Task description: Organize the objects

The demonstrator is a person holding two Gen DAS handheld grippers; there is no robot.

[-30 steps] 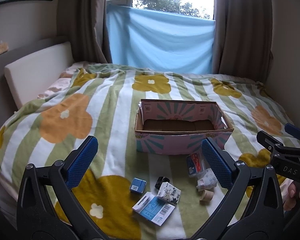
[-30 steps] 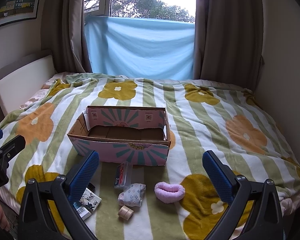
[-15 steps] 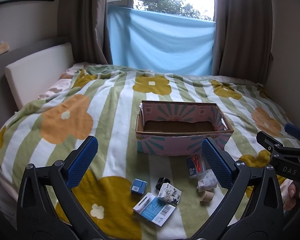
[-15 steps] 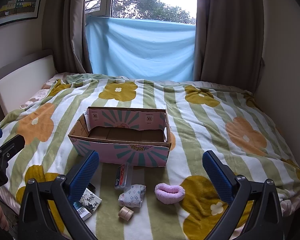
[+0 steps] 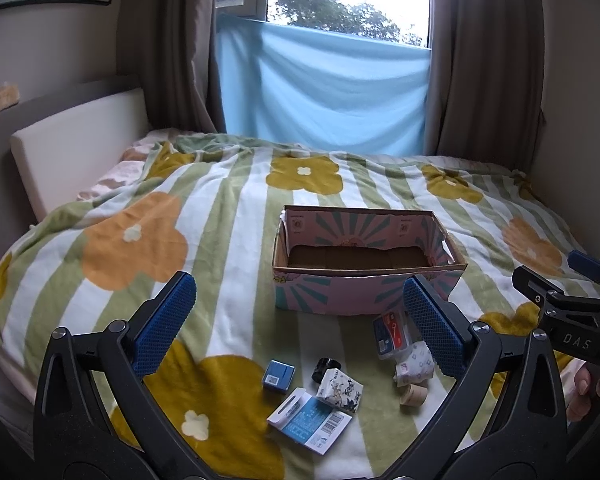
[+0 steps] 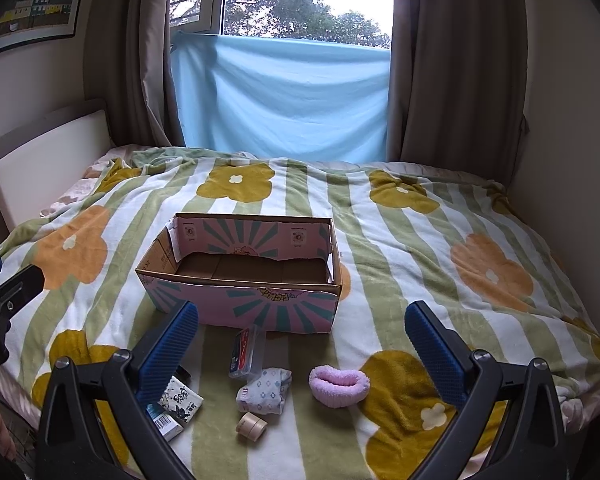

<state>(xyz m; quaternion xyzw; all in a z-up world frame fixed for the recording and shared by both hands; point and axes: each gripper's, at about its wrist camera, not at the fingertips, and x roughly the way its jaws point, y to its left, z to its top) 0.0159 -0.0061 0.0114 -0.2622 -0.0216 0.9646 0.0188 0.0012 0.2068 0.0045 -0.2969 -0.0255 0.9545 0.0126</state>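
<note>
We see a bed (image 6: 420,240) under a flowered striped blanket, brown curtains (image 6: 456,72) framing a daylit window (image 6: 308,0), blue cloth (image 6: 284,96) hung below.

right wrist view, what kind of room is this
Most likely a bedroom in a home. A bed covered by a flower-print blanket fills the room, with a padded headboard on its left side. Brown curtains hang at a window, and a framed picture is on the wall.
</note>
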